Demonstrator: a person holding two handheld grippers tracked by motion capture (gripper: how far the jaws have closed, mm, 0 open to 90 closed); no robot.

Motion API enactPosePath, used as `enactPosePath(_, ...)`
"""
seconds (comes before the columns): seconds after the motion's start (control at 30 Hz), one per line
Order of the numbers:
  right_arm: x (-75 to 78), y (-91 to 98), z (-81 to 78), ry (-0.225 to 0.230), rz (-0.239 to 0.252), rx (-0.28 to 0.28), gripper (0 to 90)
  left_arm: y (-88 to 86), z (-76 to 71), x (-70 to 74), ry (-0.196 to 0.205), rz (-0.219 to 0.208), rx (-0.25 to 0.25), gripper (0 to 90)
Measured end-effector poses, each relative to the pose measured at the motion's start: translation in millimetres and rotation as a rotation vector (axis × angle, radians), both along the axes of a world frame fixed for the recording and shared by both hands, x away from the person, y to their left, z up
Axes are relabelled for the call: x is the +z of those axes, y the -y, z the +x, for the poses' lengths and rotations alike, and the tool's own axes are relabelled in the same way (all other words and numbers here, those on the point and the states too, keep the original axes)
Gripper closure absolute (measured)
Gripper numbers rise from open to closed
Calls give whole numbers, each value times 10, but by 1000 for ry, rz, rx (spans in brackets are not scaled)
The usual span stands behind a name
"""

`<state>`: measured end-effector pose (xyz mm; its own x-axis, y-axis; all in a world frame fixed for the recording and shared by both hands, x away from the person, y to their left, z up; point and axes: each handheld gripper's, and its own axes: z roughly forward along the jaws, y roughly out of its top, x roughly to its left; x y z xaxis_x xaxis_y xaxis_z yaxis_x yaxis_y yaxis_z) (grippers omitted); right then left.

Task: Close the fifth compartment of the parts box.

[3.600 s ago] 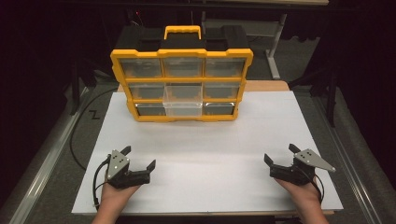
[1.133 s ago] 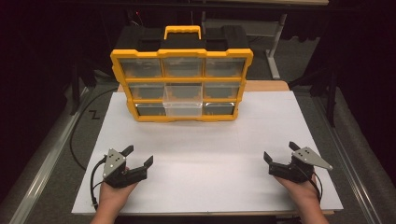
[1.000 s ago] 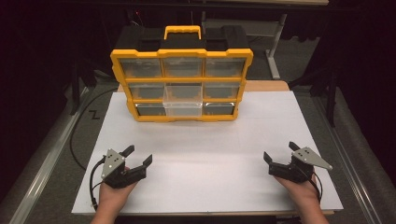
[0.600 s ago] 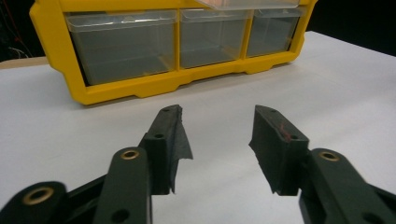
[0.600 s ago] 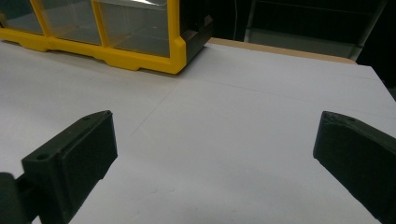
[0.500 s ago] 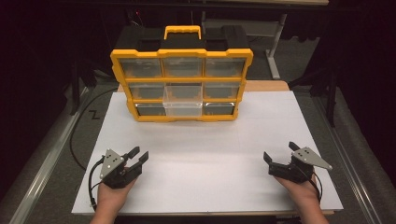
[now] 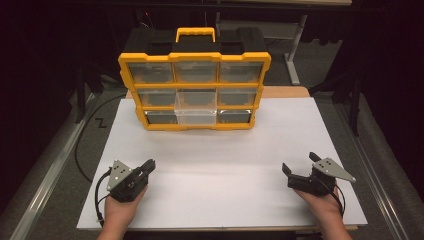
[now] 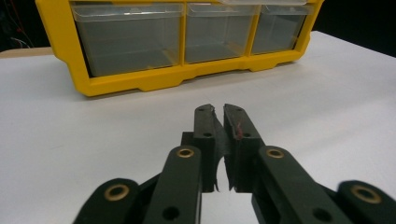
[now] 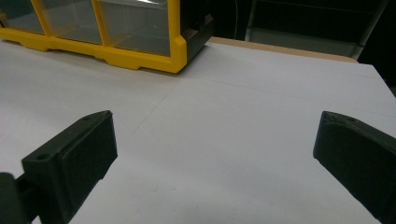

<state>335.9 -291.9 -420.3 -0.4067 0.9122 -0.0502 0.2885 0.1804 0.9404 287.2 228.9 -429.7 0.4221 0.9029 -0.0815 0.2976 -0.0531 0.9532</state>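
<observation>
A yellow and black drawer organizer with clear drawers stands at the back of the white board. Its centre drawer is pulled partly out. My left gripper rests at the front left of the board, held by a hand, with its jaws shut on nothing. In the left gripper view the left gripper points at the organizer's bottom row. My right gripper sits at the front right, open and empty. In the right gripper view the right gripper has its jaws wide apart over bare board, with the organizer's corner ahead on the left.
A black cable runs along the floor left of the table. A metal rail borders the left side, and a desk frame stands behind the organizer at the right. A wooden tabletop edge shows beyond the board.
The left gripper's jaws have closed from open to shut, and it has shifted slightly. The right gripper has stayed in place, open.
</observation>
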Motion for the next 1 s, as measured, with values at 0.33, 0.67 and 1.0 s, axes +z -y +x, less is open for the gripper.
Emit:
enactPosePath(0.33,-9,2,-5,0,-4,9,12,2,-13,-30,20,-27,24,894)
enactPosePath(0.67,-9,-3,-12,3,-10,16,12,35,-17,-16,32,-41,55,894)
enactPosePath(1.0,-7,-29,-19,10,-31,27,12,172,38,79,65,-28,12,895)
